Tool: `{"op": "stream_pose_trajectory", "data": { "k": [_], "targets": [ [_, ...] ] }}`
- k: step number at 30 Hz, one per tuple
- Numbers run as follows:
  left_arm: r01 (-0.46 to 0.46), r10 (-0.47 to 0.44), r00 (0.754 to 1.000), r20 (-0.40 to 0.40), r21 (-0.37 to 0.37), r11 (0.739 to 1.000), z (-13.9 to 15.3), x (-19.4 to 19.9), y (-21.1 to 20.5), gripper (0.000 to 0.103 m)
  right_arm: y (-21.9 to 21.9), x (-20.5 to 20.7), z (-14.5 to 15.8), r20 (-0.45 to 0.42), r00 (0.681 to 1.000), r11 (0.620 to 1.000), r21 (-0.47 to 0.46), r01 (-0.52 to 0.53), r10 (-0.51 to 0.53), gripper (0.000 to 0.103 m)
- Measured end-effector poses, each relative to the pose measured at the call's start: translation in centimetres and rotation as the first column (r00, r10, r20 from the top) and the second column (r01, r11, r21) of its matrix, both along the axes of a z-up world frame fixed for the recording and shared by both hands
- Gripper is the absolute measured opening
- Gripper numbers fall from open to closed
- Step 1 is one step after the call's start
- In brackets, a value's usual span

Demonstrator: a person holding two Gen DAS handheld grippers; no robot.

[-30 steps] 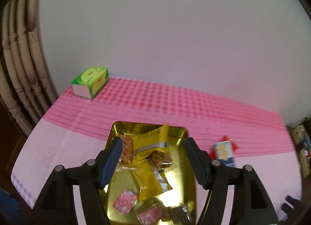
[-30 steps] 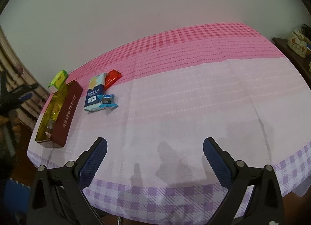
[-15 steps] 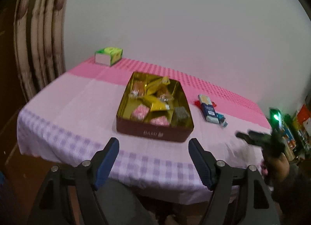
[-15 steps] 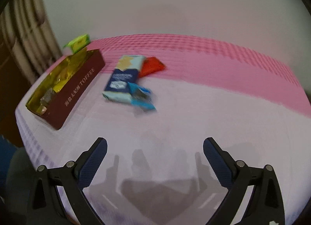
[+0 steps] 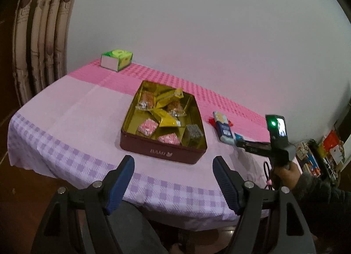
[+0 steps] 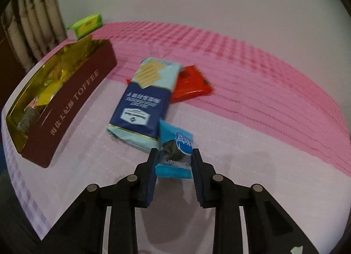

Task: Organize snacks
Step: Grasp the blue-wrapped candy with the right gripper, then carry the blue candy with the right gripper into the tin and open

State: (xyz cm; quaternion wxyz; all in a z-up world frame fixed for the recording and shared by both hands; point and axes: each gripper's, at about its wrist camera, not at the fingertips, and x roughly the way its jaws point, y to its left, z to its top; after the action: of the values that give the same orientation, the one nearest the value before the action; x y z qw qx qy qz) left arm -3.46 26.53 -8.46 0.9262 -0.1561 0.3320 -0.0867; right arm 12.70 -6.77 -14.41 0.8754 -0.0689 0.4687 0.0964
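As its jaws are closing on the small blue snack packet (image 6: 175, 151) lying lengthwise between them, the right gripper (image 6: 174, 166) is nearest; the toffee tin (image 6: 65, 109) lies far left, facing the left gripper (image 5: 173, 179), which gapes empty.

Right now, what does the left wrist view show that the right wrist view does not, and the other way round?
Only the left wrist view: the open left gripper, the hand holding the right gripper, and the sweets lying inside the tin.
Only the right wrist view: the right gripper closing on the small blue packet, and "TOFFEE" on the tin's side.
Both: the tin, the blue biscuit pack, the red packet, the green box, the pink cloth.
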Motion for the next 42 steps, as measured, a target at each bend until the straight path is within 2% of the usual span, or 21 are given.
{"op": "stream_pose_trajectory", "data": {
  "k": [5,12,21,28,36,42],
  "targets": [
    [-0.021,0.02,1.0,0.016,0.018,1.0,0.4,-0.3,0.0,0.075,-1.8,-2.5,3.1,0.058,0.998,0.999,0.001,0.036,-0.037,0.026],
    [-0.093,0.092,0.995,0.024,0.063,0.994,0.5,-0.6,0.2,0.075,-3.4,-3.7,9.5,0.152,0.982,0.994,0.021,0.111,-0.113,0.026],
    [-0.246,0.246,0.969,0.017,0.16,0.956,0.4,-1.1,1.4,0.075,-1.1,-3.4,18.5,0.281,0.95,0.99,-0.01,0.142,-0.133,0.026],
    [-0.274,0.277,0.961,0.001,0.158,0.949,0.2,-1.3,2.1,0.075,2.4,-4.5,24.6,0.366,0.926,0.993,-0.035,0.117,-0.096,0.026],
    [-0.271,0.277,0.961,-0.011,0.164,0.948,0.1,-1.1,2.0,0.075,6.8,-5.8,27.3,0.406,0.913,0.997,-0.06,0.057,-0.028,0.026],
    [-0.27,0.275,0.961,-0.01,0.164,0.949,0.1,-1.2,2.0,0.075,8.9,-6.2,27.5,0.4,0.916,0.997,-0.07,0.02,0.009,0.026]
  ]
}}
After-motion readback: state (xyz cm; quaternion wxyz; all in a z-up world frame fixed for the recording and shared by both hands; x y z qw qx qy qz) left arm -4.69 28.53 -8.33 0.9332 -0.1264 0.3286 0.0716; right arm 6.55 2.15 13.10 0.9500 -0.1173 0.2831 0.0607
